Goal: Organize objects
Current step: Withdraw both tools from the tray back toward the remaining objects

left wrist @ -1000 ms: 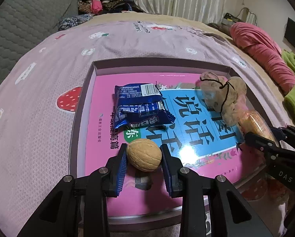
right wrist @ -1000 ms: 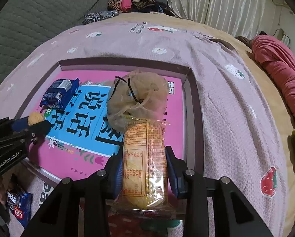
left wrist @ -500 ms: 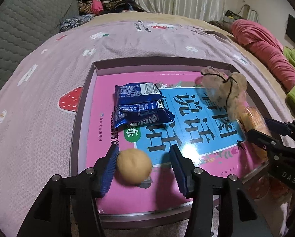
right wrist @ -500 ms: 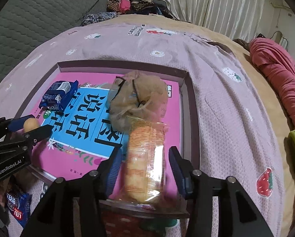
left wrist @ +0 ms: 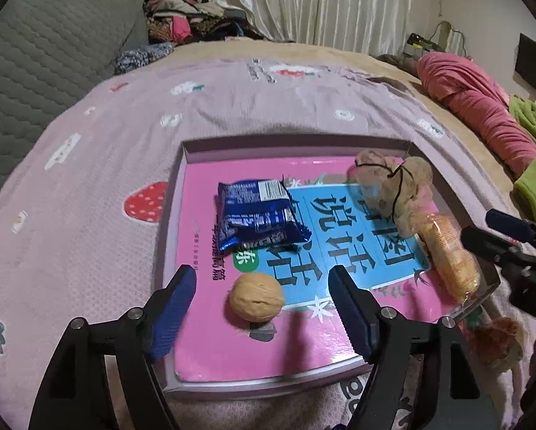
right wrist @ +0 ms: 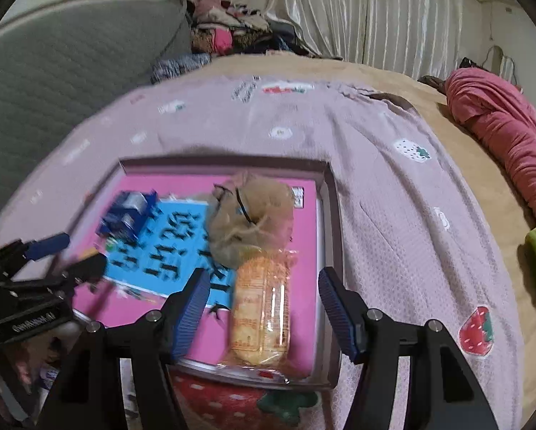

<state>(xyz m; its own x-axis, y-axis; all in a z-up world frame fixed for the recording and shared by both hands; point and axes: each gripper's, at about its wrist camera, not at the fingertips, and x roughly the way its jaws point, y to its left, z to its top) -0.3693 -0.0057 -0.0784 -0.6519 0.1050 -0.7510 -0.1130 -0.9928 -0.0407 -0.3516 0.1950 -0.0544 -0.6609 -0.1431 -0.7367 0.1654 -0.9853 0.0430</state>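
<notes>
Now, starting at my left: my left claw (left wrist: pixel 262 297) is spread wide and holds nothing. The walnut (left wrist: pixel 256 297) lies on the pink floor of the tray (left wrist: pixel 181 157), straight ahead between the two blue pads, touching neither as far as I can tell. It is nearly round, with its slightly longer side running across the gap, so no angle favours a fresh grip. Beyond it, toward the middle of the tray, sits the blue snack packet (left wrist: pixel 259 213), clear of the walnut.

Further right is the mesh pouch (left wrist: pixel 393 186), tied with a dark cord, and the biscuit pack (left wrist: pixel 447 254) rests against its near side. Seen from my right claw (right wrist: pixel 260 306), that biscuit pack (right wrist: pixel 260 308) points its long axis straight away from me, along the fingers, with its far end touching the mesh pouch (right wrist: pixel 253 222) and its near end at the tray's front rim, perhaps overhanging it. This claw is also spread wide, pads (right wrist: pixel 192 308) standing off both sides of the wrapper, gripping nothing.

Both things look set down inside the tray, which sits on the bed's strawberry-print cover (right wrist: pixel 393 215). I judge each claw free to draw straight back; the right one is the nearer to the rim and should mind the wrapper's overhanging end.
</notes>
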